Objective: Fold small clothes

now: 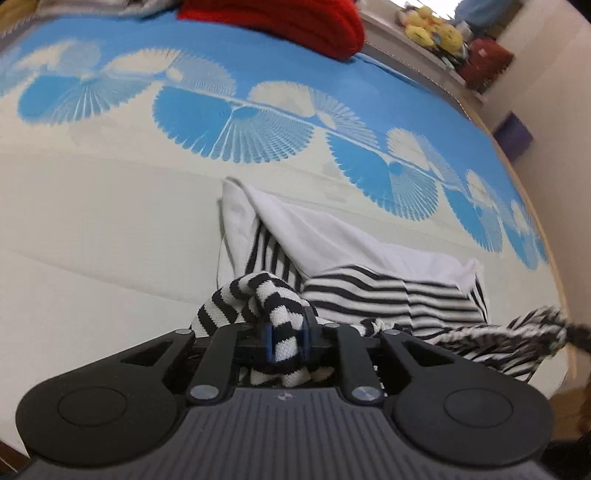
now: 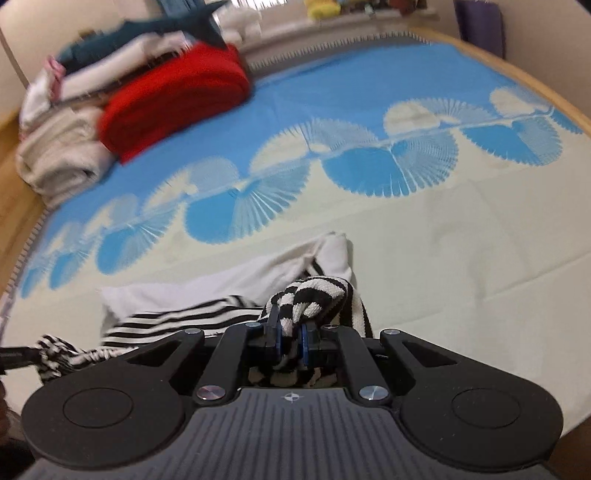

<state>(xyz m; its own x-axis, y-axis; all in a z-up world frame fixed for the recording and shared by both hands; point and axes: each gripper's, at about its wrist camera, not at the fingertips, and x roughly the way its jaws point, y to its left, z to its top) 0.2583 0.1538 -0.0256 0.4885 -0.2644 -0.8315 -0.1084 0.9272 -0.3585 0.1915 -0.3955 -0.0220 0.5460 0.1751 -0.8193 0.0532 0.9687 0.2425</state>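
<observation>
1. The left gripper and right gripper each pinch the striped garment.
2. It lies crosswise on the bedspread's cream half; folded clothes sit at the far edge.

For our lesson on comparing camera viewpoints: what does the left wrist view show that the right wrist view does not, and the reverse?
Only the left wrist view shows the maroon box on the ledge beside the yellow plush toys.

Only the right wrist view shows the pile of folded whites and the dark blue plush shark lying on the stack.

Both show the blue and cream bedspread, the red blanket and the striped garment, with the left gripper and the right gripper each shut on it.
</observation>
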